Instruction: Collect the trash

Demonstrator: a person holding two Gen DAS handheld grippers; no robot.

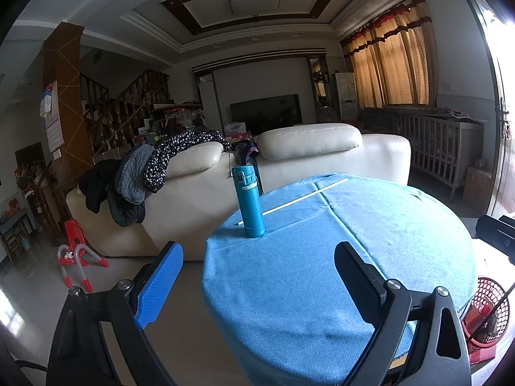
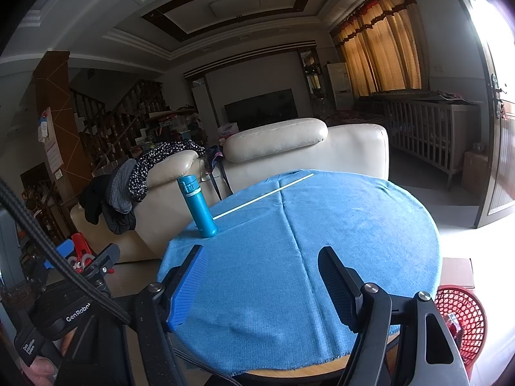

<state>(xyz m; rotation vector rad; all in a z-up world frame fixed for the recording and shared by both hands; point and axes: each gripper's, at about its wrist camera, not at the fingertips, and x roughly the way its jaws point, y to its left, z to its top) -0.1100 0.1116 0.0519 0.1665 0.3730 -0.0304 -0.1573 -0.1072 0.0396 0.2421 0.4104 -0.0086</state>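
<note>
we are at the very start of collecting, by our reading: nothing is picked up yet. our left tool (image 1: 257,267) hangs over the near edge of the round worktop (image 1: 402,241), its blue pads spread wide with only blue cloth between them. our right tool (image 2: 260,273) is spread the same way, empty, above the near half of the cloth.

the likely trash is the thin white stick (image 2: 264,194), lying flat on the cloth at about 12 o'clock from the right tool, well beyond its tips, running from the far rim at 1 o'clock down toward the teal bottle (image 2: 198,206). the bottle stands upright at 11 o'clock near the worktop's left edge; the stick's near end lies just beside it, and we cannot tell if they touch.

the red mesh basket (image 2: 460,318) sits off the worktop at 4 o'clock of the right view, low on the floor, and seems the place to drop things.

next we judge a forward reach is needed, with the pads lowered almost flat onto the cloth to pinch so slim a stick, keeping clear of the bottle so it does not topple.
</note>
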